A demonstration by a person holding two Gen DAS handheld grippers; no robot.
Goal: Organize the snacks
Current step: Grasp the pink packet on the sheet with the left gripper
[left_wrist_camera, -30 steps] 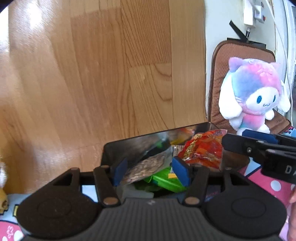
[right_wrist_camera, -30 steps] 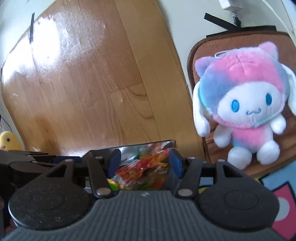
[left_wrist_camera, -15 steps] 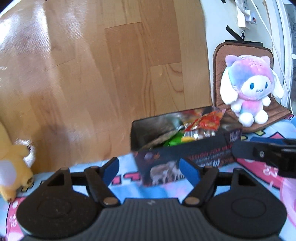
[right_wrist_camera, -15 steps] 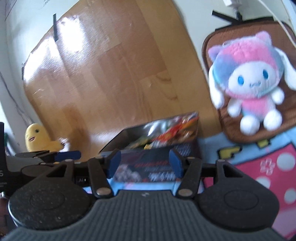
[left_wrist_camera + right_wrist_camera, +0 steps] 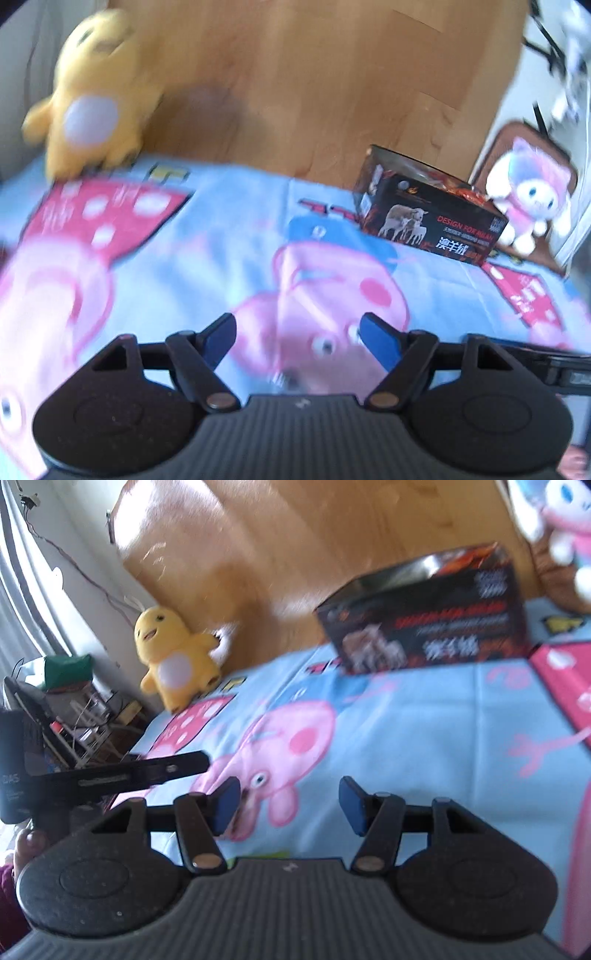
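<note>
Plainly, both the left gripper (image 5: 297, 338) and right gripper (image 5: 288, 806) stand spread and empty. Well ahead of the fingers, the snack box (image 5: 432, 218) looks light, stiff cardboard. Grasp its side walls.

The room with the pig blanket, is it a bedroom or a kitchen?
Probably a bedroom or playroom at home. A cartoon-pig sheet covers the surface, a yellow plush toy and a pink one sit against the wooden board behind.

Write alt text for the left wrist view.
The open, empty left gripper hovers over a blue cartoon-pig blanket. Farther off to the right, a black box holding snack packets sits on the blanket, with a pink plush beside it and a blurred yellow plush at upper left against a wooden board.
</note>
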